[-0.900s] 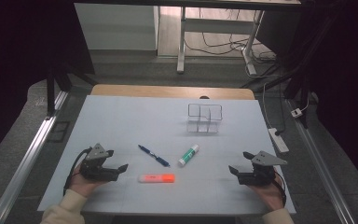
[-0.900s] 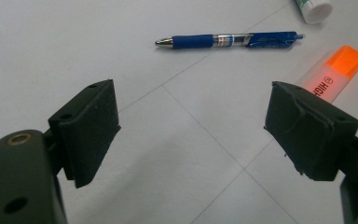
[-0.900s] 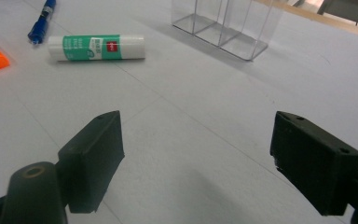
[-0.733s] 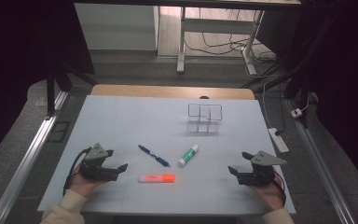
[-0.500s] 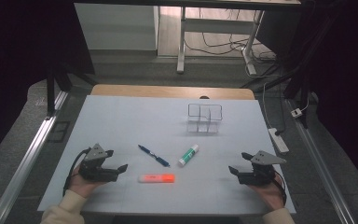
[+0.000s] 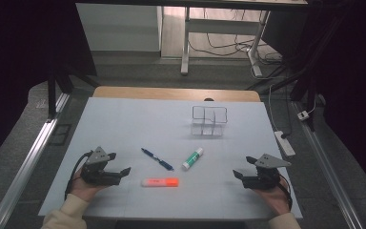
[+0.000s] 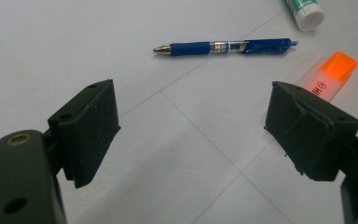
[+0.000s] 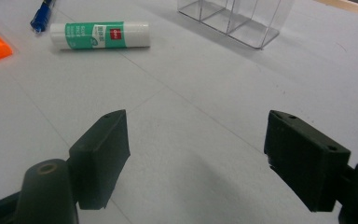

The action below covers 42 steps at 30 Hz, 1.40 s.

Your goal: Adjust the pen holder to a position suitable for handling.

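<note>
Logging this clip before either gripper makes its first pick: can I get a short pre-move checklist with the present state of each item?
1. Left gripper jaws spread with nothing between them: ok.
2. Right gripper jaws spread with nothing between them: ok.
3. Orange highlighter, blue pen and glue stick lie flat on the table, apart from one another: ok.
4. Clear organizer stands upright with its compartments open on top: ok.
5. Nothing lies between the left gripper and the orange highlighter: ok.
6. Whether the organizer's compartments hold anything: cannot tell.
</note>
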Each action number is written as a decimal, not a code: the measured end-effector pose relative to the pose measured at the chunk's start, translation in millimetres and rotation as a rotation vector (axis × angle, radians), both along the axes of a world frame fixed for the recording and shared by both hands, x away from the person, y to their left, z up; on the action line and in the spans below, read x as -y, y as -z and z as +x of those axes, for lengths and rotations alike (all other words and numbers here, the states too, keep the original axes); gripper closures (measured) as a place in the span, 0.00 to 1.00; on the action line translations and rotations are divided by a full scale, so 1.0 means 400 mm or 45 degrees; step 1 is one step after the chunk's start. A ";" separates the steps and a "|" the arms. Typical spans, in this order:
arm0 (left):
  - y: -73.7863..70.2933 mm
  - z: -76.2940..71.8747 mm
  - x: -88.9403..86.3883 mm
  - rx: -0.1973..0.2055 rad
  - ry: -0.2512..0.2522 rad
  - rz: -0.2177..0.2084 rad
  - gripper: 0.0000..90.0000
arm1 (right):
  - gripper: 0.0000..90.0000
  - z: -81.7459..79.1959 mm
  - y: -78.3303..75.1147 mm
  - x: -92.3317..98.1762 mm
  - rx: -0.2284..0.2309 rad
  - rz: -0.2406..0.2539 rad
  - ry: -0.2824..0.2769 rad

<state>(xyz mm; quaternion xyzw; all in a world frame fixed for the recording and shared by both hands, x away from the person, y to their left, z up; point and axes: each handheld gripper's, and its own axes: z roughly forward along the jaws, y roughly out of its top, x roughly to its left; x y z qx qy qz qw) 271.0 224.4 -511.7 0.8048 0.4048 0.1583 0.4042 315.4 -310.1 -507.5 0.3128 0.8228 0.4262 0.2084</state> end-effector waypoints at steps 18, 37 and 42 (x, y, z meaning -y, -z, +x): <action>0.001 0.007 0.001 0.012 -0.033 0.028 0.20 | 0.25 0.045 -0.042 -0.031 -0.005 0.016 -0.019; -0.001 0.004 0.000 0.025 -0.022 0.027 0.20 | 0.27 0.125 -0.102 -0.089 -0.068 -0.029 -0.022; 0.000 0.002 -0.001 0.025 -0.018 0.029 0.20 | 0.28 0.167 -0.129 -0.107 -0.080 -0.056 0.040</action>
